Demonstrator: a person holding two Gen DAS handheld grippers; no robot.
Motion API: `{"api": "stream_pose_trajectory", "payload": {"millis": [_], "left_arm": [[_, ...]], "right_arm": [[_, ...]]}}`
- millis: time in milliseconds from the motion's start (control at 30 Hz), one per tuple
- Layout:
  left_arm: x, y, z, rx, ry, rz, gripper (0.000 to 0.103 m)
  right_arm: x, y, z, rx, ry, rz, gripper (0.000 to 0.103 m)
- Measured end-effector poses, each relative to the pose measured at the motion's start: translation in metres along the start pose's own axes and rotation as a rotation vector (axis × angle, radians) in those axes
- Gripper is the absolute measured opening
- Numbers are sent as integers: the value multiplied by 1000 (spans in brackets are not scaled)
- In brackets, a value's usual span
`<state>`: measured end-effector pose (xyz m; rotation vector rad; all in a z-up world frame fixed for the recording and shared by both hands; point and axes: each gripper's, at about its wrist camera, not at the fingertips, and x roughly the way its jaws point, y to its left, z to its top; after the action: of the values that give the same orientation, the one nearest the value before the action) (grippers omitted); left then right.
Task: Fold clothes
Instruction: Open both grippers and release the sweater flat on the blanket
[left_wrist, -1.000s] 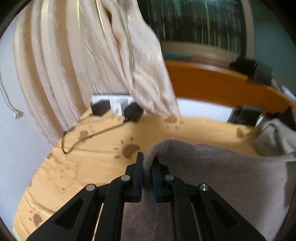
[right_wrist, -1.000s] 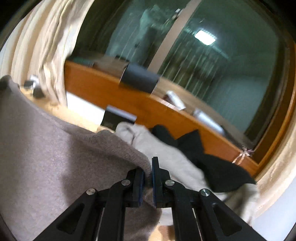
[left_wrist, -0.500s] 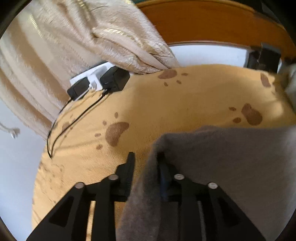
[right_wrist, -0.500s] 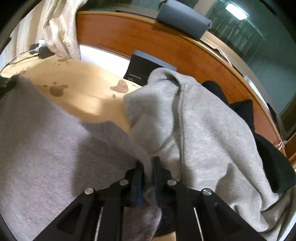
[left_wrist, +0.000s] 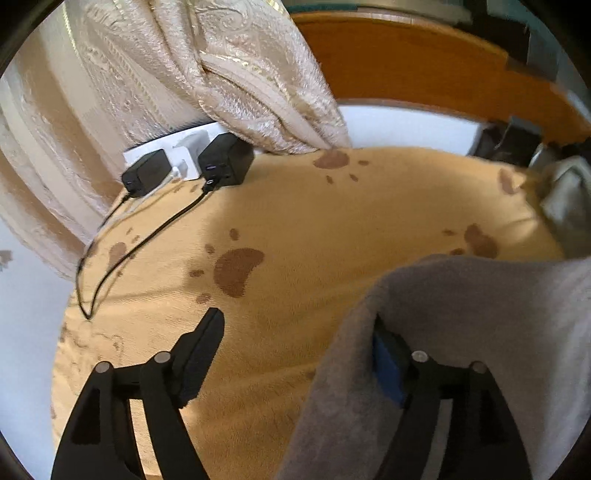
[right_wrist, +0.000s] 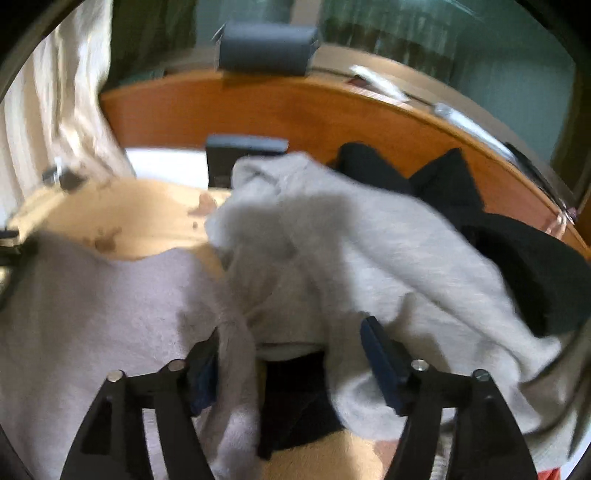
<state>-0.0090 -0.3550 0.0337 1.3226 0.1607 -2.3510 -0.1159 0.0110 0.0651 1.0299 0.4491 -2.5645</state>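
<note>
The brown-grey sweater (left_wrist: 461, 350) lies on the tan paw-print blanket (left_wrist: 295, 229), its top edge spread across the bed between the two tongs. The left gripper (left_wrist: 295, 332) has just been opening and now stands wide; the sweater's corner is draped loosely over its right finger, with no pinch on it. The right gripper (right_wrist: 291, 343) has likewise just been opening and stands wide, the sweater's other corner hanging slack against its left finger while a light grey sweatshirt (right_wrist: 369, 243) and some black cloth (right_wrist: 524, 266) show between and beyond the fingers. This looks like the let-go after laying the sweater down flat. The next move probably calls for drawing both tongs clear of the fabric without dragging it, then taking fresh hold of a side or sleeve to fold inward. Room is good on the left, where bare blanket runs out to the chargers (left_wrist: 225, 162), their black cable (left_wrist: 122, 254) and the curtain (left_wrist: 229, 74). On the right it is tight: the grey sweatshirt is heaped against the sweater's edge, with the wooden headboard (right_wrist: 295, 114) behind.
</note>
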Motion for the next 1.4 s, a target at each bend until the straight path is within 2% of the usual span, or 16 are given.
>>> {"api": "stream_pose_trajectory", "payload": {"millis": [100,233,333,367,433,500,533,667,800,867,933,1033,1100,1200,1300,1400], "left_arm": [[-14,10,0,-67,-9,-48,79],[-26,13,0,-93,-19,48,79],[-37,11,-5,-90,-33,50,79],[-42,8,-7,-79,-46,77,79],[-51,3,-10,-57,-71,132,80],[-52,3,-10,-63,-70,204,80],[-53,3,-10,-66,-69,240,80],[-38,11,-13,-139,29,171,79],[-28,4,-20,-131,60,128,79],[-23,-1,-22,-116,65,130,80],[-20,-5,-23,-112,64,132,79],[-20,-8,-23,-124,58,109,79],[-23,-11,-24,-124,45,99,79],[-36,-19,-28,-83,6,103,79],[-57,-28,-37,-37,-50,96,80],[-75,-39,-46,-7,-82,70,80]], "right_arm": [[-26,-13,-1,41,-40,9,78],[-45,-17,-4,38,-68,6,80],[-44,-16,-5,14,-56,-5,80],[-46,-17,-7,17,-55,5,80],[-50,-21,-8,37,-64,61,80],[-46,-29,-3,98,-66,173,80],[-41,-31,2,121,-53,195,80],[-10,-30,24,157,54,230,80],[15,-31,26,272,213,356,80],[17,-31,24,285,223,308,80],[9,-33,23,274,161,227,80],[-7,-40,24,298,75,159,80],[-19,-37,24,268,20,226,80],[-36,-10,16,126,11,367,80],[-57,12,-15,-38,10,388,80],[-79,7,-56,-113,8,430,80]]}}
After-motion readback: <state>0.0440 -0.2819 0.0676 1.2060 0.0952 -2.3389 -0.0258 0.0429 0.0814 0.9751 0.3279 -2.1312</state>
